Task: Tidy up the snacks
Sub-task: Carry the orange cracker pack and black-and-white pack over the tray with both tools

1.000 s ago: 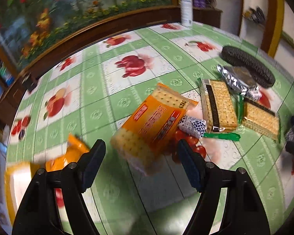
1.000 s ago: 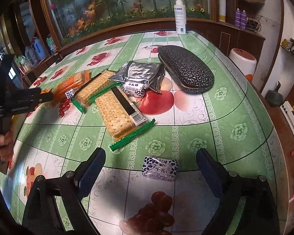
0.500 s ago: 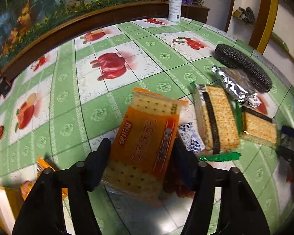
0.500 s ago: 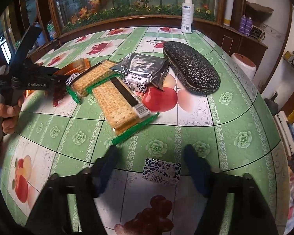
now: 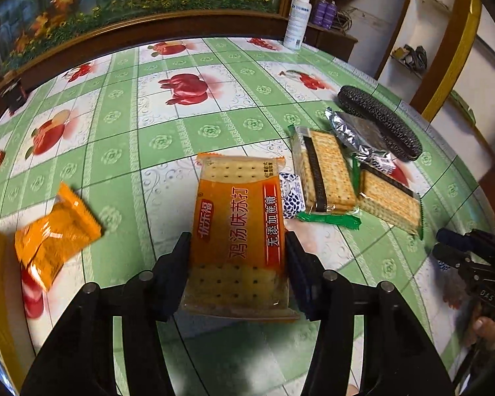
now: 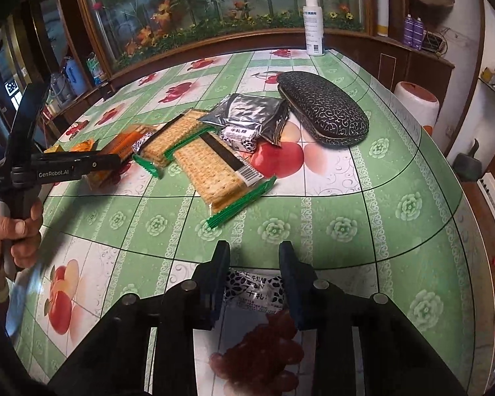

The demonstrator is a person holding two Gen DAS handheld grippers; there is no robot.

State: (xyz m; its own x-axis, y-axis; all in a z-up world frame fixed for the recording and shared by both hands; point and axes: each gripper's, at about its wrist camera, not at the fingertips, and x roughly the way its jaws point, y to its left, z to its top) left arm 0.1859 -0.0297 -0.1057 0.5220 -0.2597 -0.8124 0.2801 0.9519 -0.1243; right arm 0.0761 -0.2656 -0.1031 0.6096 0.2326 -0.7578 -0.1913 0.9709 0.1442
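Note:
My left gripper (image 5: 236, 260) is shut on an orange cracker pack (image 5: 239, 231), its fingers pressing both long sides. My right gripper (image 6: 254, 275) is shut on a small black-and-white candy packet (image 6: 254, 288) lying on the tablecloth. Two green-edged cracker packs (image 6: 214, 165) lie side by side mid-table, with a silver foil bag (image 6: 247, 114) and a second black-and-white candy packet (image 6: 241, 137) behind them. A third candy packet (image 5: 292, 194) lies beside the orange pack. A small orange snack bag (image 5: 54, 231) lies at the left.
A black patterned glasses case (image 6: 323, 109) lies at the right of the snacks. A white spray bottle (image 6: 313, 23) stands at the table's far edge by the wooden rail. The table's right edge (image 6: 458, 198) curves close by.
My left gripper moved up to the orange cracker pack and closed on its sides. My right gripper moved forward and closed on the small candy packet.

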